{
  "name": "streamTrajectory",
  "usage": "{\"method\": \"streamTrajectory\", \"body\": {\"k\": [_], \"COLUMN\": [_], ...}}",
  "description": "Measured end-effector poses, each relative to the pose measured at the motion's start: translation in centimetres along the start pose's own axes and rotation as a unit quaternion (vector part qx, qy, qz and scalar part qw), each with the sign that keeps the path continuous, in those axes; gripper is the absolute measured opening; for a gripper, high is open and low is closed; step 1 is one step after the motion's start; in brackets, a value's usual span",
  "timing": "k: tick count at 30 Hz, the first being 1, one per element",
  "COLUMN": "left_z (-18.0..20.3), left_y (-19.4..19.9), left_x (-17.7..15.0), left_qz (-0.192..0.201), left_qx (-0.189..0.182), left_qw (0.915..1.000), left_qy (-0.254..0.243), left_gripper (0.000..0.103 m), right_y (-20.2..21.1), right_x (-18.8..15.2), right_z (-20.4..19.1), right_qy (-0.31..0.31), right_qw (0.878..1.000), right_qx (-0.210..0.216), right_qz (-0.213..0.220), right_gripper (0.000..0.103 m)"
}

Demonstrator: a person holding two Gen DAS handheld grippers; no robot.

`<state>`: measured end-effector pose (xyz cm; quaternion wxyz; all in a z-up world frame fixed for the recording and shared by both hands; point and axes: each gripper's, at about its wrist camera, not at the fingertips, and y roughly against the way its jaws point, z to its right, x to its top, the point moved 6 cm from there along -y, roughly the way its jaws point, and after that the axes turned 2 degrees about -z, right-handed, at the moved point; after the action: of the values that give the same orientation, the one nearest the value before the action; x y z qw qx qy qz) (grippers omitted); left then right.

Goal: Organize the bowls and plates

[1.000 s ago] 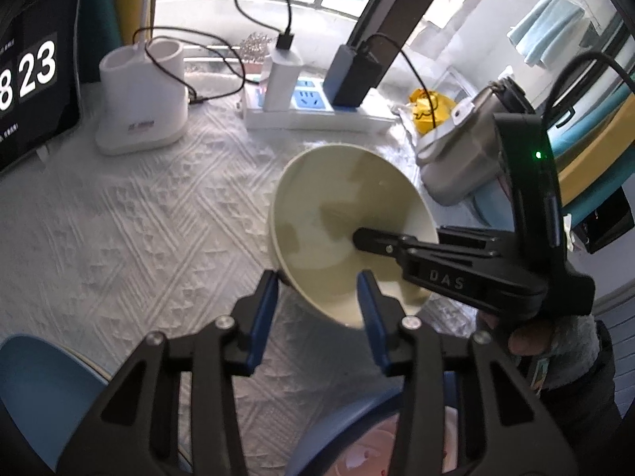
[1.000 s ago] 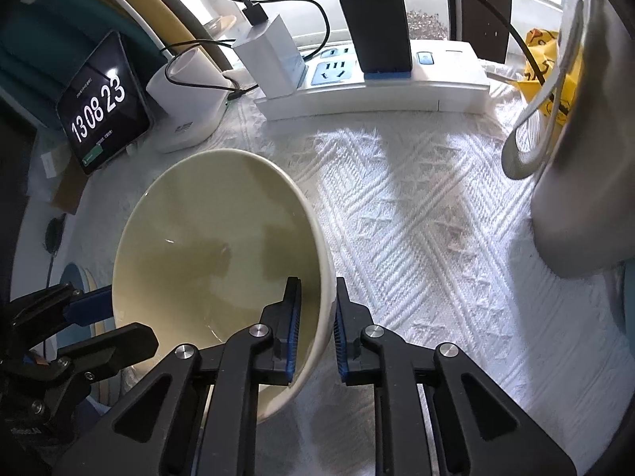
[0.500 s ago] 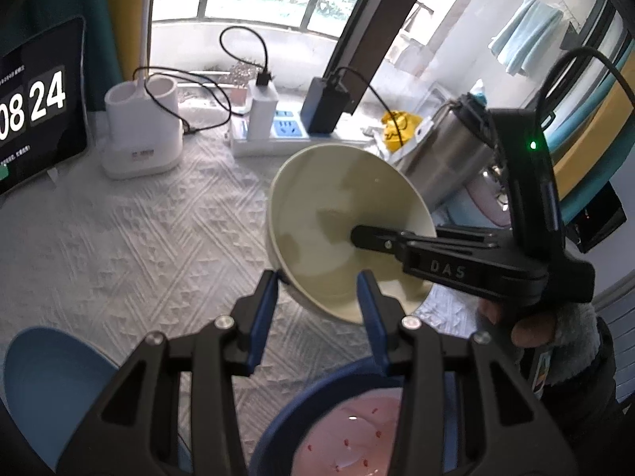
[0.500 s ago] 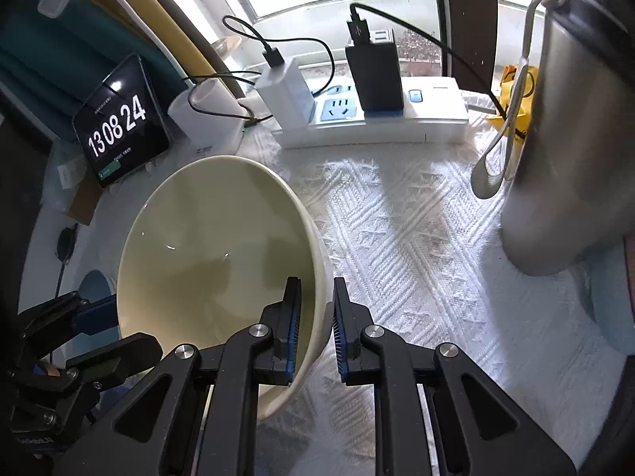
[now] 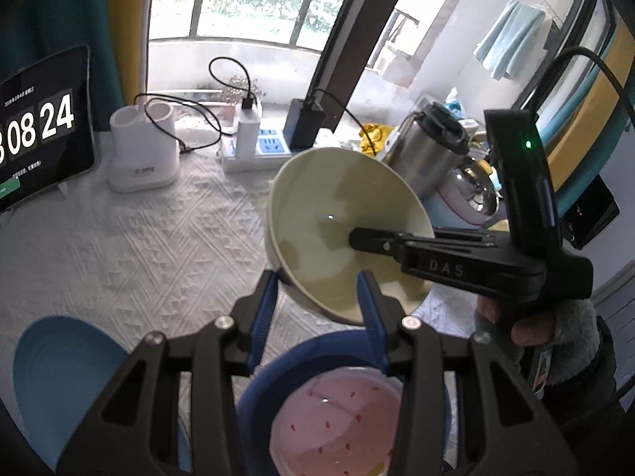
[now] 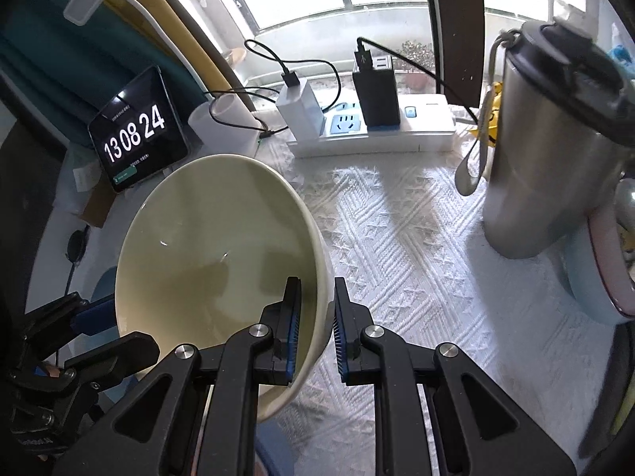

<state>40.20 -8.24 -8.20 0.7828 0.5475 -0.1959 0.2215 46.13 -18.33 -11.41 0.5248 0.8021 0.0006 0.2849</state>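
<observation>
Lifting is what's going on: compared with a second back, the cream bowl [image 6: 214, 261] is clearly higher off the desk [image 6: 401, 246]. The power strip [image 6: 381, 135] and the clock tablet [image 6: 137, 129] look smaller and further off in both wrist views, and more of the window shows now.

The right tongs [image 6: 315, 317] are pinching the bowl's rim, one pad inside the wall and one outside, squeezed nearly together. That grip looks the same across all the frames, and the bowl hangs tilted from it, mouth turned towards the left tongs.

The left tongs [image 5: 317, 301] are partly spread and haven't changed their gap. The bowl's lower edge sits just ahead of them, between the blue pads, but I can't tell if the pads actually touch it. My read is they're not gripping, just riding along.

What's new below the left tongs is a dark blue bowl [image 5: 278, 380] with a pink speckled dish [image 5: 333, 424] nested inside, now much more in view. A light blue plate [image 5: 59, 369] lies off to their left.

So the cream bowl is airborne and roughly above that nested pair. My guess is it's headed for the stack next, and it needs levelling out first since it's so tilted.
</observation>
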Motion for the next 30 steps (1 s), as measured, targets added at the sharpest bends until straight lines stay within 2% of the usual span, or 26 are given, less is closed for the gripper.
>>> {"method": "streamTrajectory", "body": {"k": [30], "left_z": [3.1], "left_y": [5.9], "left_x": [-4.0], "left_qz": [0.031], "left_qx": [-0.008], "left_qw": [0.9992], "left_qy": [-0.021], "left_gripper": [0.042], "right_y": [5.5], "right_x": [-4.6], "right_z": [-2.7], "right_qy": [0.010], "right_qw": [0.999], "right_qx": [-0.011], "right_qz": [0.028], "right_gripper": [0.017]}}
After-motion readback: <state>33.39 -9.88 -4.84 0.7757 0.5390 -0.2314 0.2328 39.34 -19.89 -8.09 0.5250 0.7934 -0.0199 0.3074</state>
